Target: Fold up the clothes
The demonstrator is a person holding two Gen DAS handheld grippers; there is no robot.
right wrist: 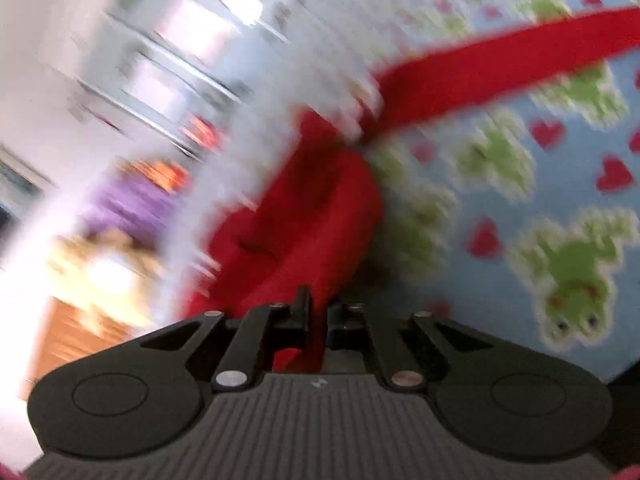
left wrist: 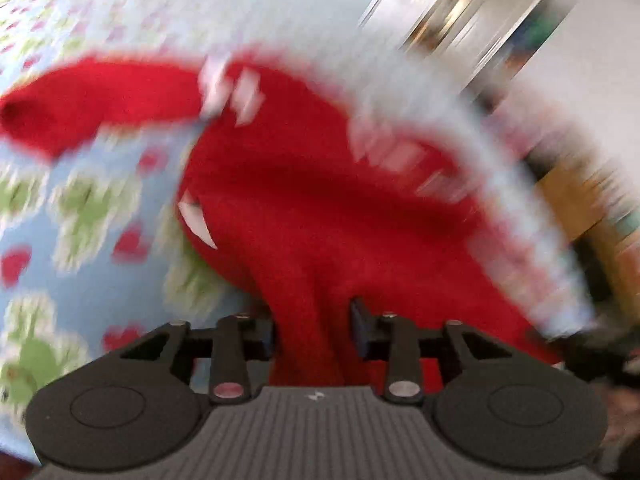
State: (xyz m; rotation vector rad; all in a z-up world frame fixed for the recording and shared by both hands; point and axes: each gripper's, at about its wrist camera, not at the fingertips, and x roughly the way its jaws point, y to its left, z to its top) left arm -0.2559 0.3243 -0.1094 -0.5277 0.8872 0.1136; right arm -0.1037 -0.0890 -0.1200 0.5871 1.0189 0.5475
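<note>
Red garment [left wrist: 304, 208] on frog-and-heart blanket [left wrist: 88, 216]; left hand-held gripper [left wrist: 313, 326] and right hand-held gripper [right wrist: 318, 320] both pinching it.

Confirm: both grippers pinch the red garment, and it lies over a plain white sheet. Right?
One thing is off. The sheet is not plain white: it is light blue, printed with green frogs and red hearts, as the right wrist view shows. The rest holds: the left gripper and the right gripper both have the red garment between their fingers.
</note>
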